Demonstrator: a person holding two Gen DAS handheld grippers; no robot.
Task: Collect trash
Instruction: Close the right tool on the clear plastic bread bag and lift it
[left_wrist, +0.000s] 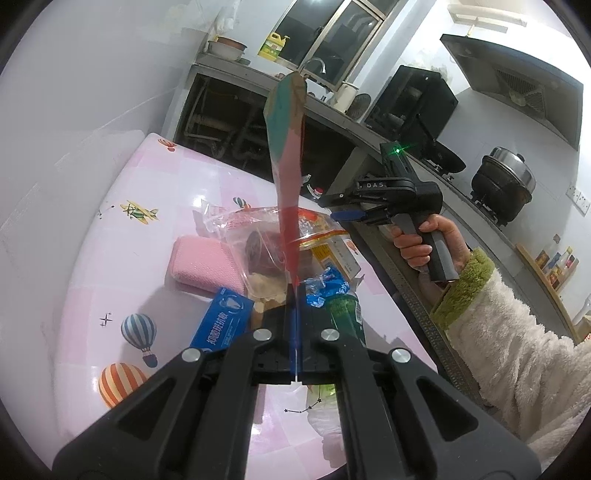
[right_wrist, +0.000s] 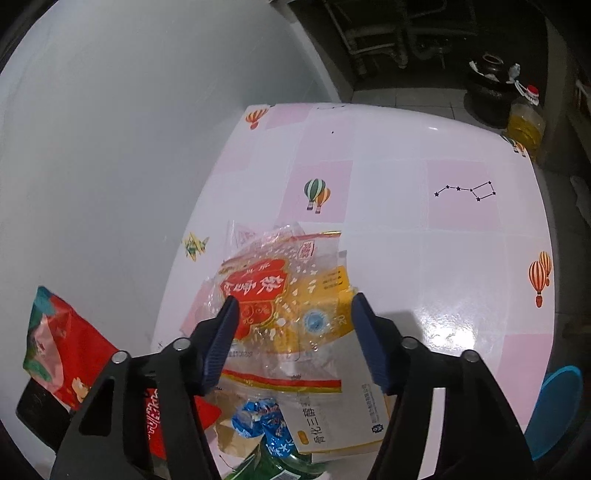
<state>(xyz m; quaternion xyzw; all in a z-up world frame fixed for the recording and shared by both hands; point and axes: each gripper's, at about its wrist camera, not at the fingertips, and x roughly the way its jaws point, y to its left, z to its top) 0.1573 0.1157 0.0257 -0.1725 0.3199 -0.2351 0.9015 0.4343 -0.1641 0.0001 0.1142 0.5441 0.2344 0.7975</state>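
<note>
My left gripper (left_wrist: 295, 295) is shut on a flat red and teal snack bag (left_wrist: 286, 155), held edge-on and upright above the trash pile; the bag also shows in the right wrist view (right_wrist: 59, 343). My right gripper (right_wrist: 291, 332) is open, its blue pads (right_wrist: 221, 343) either side of a clear red and yellow plastic bag (right_wrist: 284, 295) on the table; it also shows in the left wrist view (left_wrist: 351, 216). The pile holds a blue toothpaste box (left_wrist: 223, 325), a blue wrapper (right_wrist: 266, 424), a green bottle (left_wrist: 347, 317) and a white and yellow medicine box (right_wrist: 343, 417).
The pink and white table (right_wrist: 424, 240) stands against a white wall. A pink folded cloth (left_wrist: 203, 266) lies left of the pile. A blue stool (right_wrist: 554, 406) stands at the table's right edge. An oil jug (right_wrist: 526, 122) and dark pot stand on the floor beyond.
</note>
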